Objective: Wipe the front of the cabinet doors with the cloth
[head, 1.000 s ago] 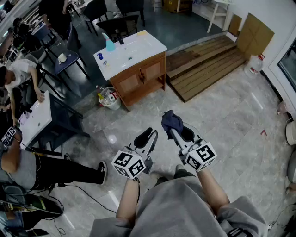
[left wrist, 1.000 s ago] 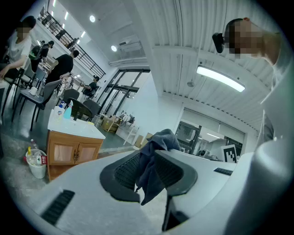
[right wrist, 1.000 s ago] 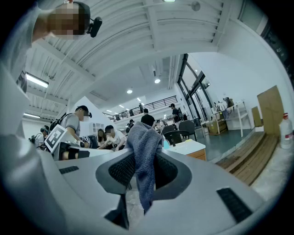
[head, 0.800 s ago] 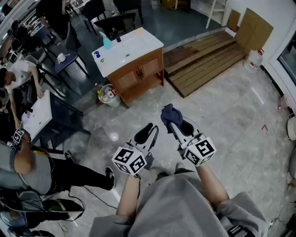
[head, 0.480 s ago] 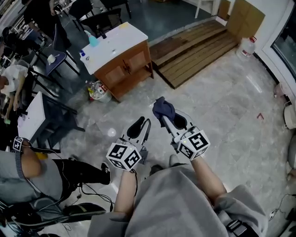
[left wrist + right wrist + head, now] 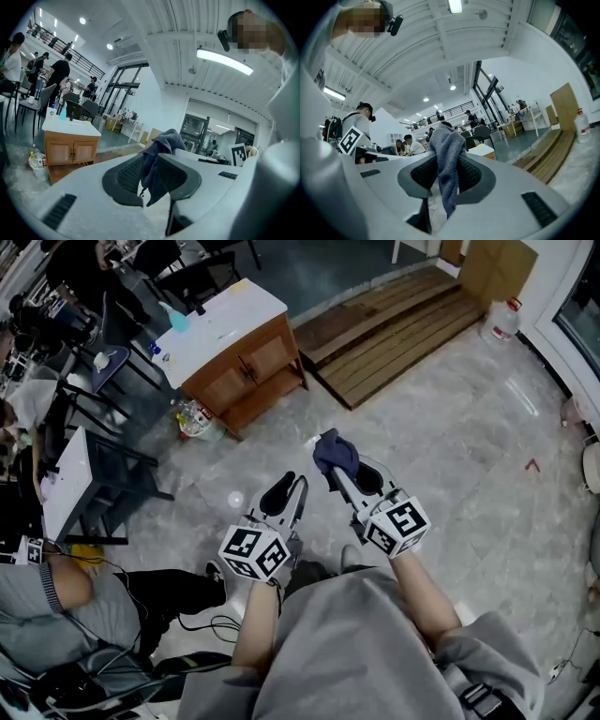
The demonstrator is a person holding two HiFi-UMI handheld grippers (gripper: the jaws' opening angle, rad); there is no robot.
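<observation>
The wooden cabinet [image 6: 246, 360] with a white top and two small doors stands across the floor, far ahead and to the left. It also shows small in the left gripper view [image 6: 70, 151]. My right gripper [image 6: 337, 470] is shut on a dark blue cloth [image 6: 336, 454], which bunches up above its jaws [image 6: 446, 150]. My left gripper [image 6: 291, 482] is beside it with the jaws drawn together and nothing showing in them from above. In the left gripper view the cloth [image 6: 164, 140] appears just ahead of that gripper's jaws. Both grippers are held up in front of my waist, far from the doors.
A bin of bottles [image 6: 192, 416] sits at the cabinet's left side and a blue spray bottle [image 6: 174, 320] stands on its top. A wooden platform [image 6: 403, 324] lies to its right. Chairs, a white table [image 6: 66, 484] and a seated person [image 6: 56, 615] fill the left.
The head view has swung, so the cabinet now sits further up and left. Both grippers keep their pose, and the cloth stays in the right one.
</observation>
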